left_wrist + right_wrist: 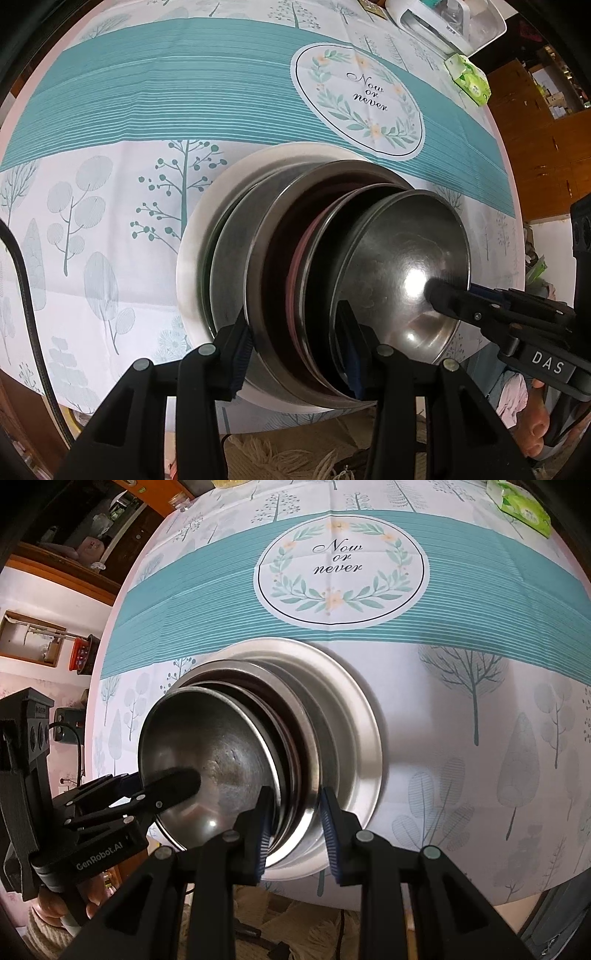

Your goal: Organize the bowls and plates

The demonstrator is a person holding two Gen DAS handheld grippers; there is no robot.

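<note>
Several nested steel bowls sit as a tilted stack in a wide pale plate near the table's front edge. My left gripper is shut on the stack's near wall, one finger outside the outer bowl and the other at the top bowl's rim. My right gripper clamps the opposite wall the same way, with its outer finger over the plate. Each gripper shows in the other's view, the right gripper and the left gripper, with one finger inside the top bowl.
The table wears a teal and white tree-print cloth with a "Now or never" emblem. A green tissue pack and a white container lie at the far edge. A fringed rug lies below.
</note>
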